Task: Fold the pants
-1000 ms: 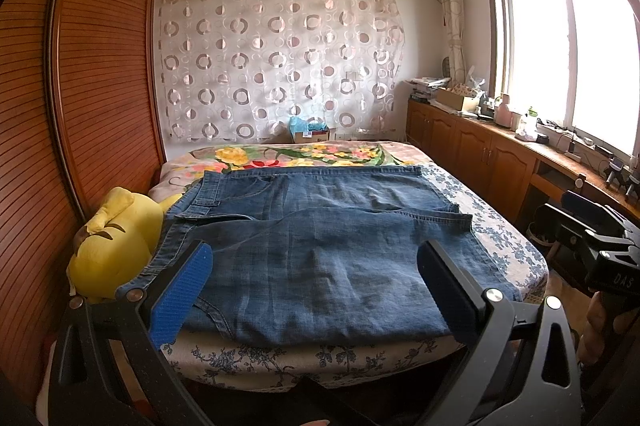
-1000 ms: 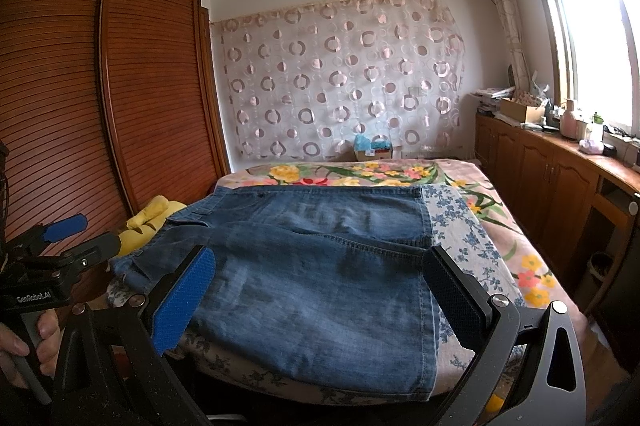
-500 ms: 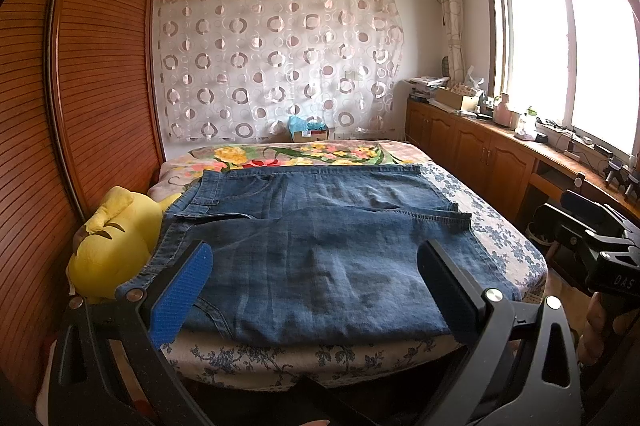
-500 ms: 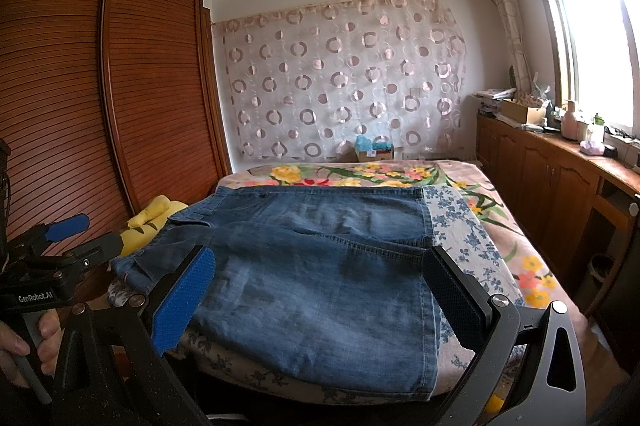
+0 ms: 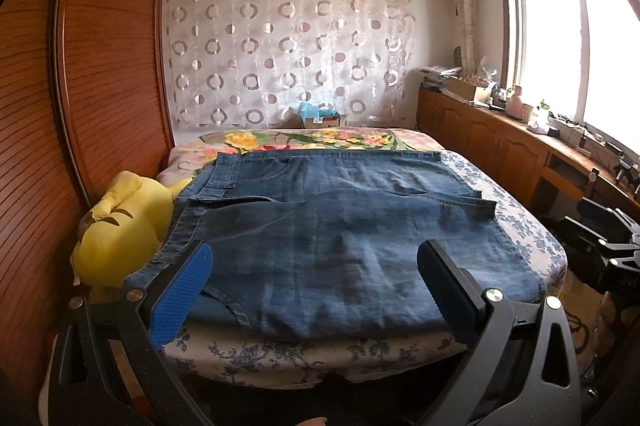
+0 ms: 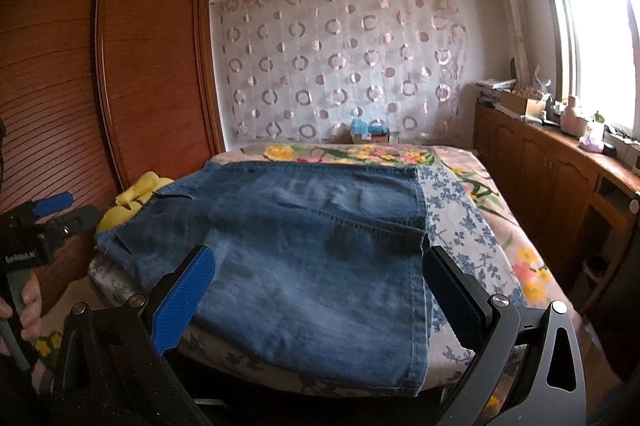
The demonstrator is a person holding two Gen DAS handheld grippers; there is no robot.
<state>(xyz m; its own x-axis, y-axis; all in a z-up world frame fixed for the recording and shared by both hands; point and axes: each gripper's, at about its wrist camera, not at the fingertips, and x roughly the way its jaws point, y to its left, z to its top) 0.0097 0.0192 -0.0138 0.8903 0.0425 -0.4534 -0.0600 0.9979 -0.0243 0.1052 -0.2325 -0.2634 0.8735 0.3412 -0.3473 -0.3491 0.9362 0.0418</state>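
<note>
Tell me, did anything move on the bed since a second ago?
Almost nothing moved. The jeans lie folded on the bed just as before, and the yellow plush toy stays beside them. The left gripper and right gripper both stay open, holding nothing, hovering at the near edge.

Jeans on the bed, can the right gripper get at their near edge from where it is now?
Probably yes. The right gripper is open and empty, facing the jeans, whose near edge lies at the bed's front with nothing in between.
</note>
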